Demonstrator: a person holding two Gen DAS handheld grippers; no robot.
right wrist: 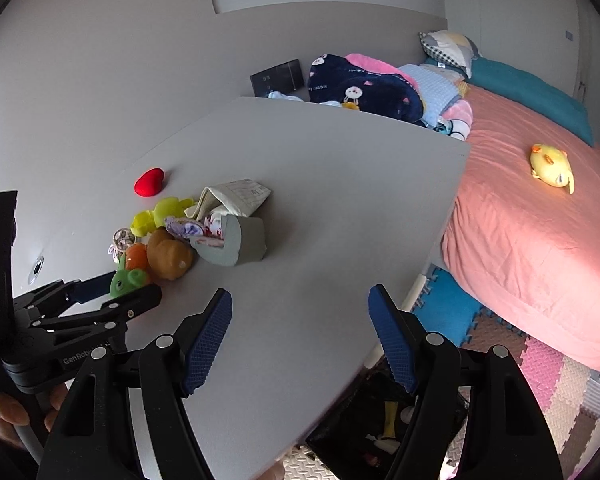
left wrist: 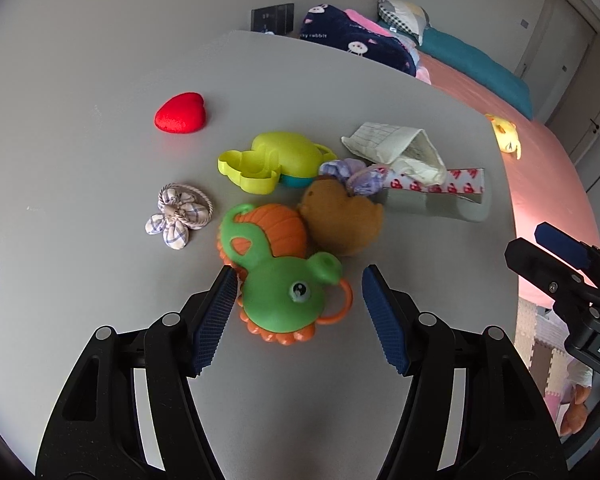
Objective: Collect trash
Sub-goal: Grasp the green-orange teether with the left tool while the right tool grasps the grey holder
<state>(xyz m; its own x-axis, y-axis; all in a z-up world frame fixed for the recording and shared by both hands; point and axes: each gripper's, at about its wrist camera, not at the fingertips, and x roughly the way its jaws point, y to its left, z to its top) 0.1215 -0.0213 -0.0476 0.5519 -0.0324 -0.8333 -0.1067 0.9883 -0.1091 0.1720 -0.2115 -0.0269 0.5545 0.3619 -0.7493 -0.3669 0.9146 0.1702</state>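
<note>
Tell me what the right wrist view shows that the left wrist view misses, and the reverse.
Only the right wrist view: the dark bin below the table edge, the blue floor mat, and the left gripper from the side, open over the green toy.

Only the left wrist view: the green toy's eye, its orange ring, and the red-printed strip laid out flat.

Both: the grey table, red heart, yellow toy, brown plush, crumpled paper, pink bed, and the open, empty right gripper.
</note>
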